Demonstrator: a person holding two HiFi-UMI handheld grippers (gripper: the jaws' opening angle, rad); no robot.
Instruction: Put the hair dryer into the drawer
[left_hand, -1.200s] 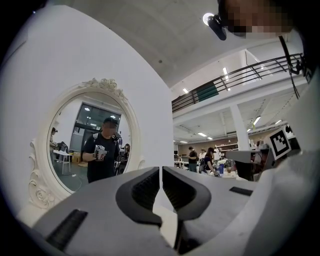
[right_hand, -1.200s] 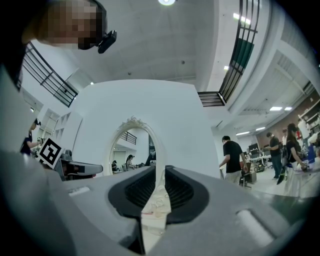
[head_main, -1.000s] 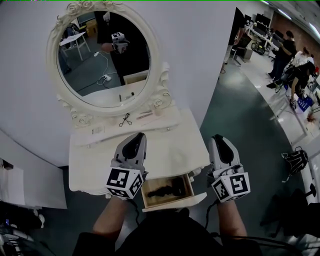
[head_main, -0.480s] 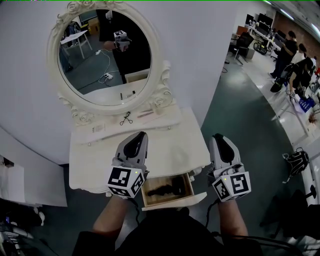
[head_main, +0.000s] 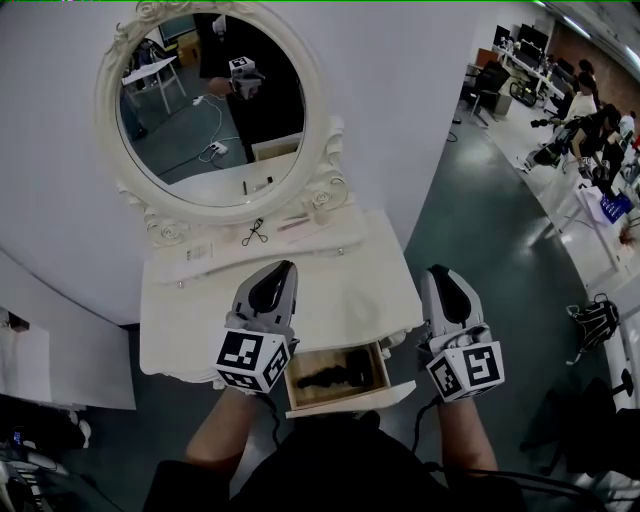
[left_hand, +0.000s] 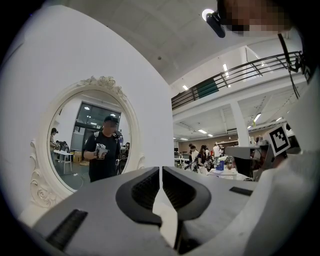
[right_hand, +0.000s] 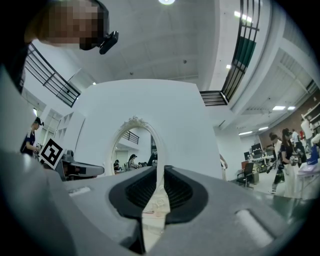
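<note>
- White-painted wooden dressing table (head_main: 350, 300) fills the middle of the head view, standing against a plain white wall. Its top is mostly bare.
- Oval mirror in a carved white frame (head_main: 105, 120) stands upright at the back of the table and reflects the person holding the grippers.
- Shallow wooden drawer with a white front panel (head_main: 350, 402) is pulled out toward the person from the table's front edge, so its inside lies open from above.
- Grey left gripper with a marker cube (head_main: 280, 270) is held level over the table's front, just left of the drawer. Its jaws are pressed together on nothing.
- Grey right gripper with a marker cube (head_main: 440, 272) hovers off the table's right corner, just right of the drawer. Its jaws have just been closing and leave only a thin slit, with nothing in it.
- Both grippers sit clear of the drawer, which suggests the placing is done and the drawer is yet to be pushed in.
- Black hair dryer (head_main: 330, 375) lies flat inside the drawer, its long axis running left to right along the drawer's width, probably the way it fits. It is too dark to tell which end is the nozzle.
- Small dark tool (head_main: 252, 235), possibly scissors, lies on the shelf beneath the mirror.
</note>
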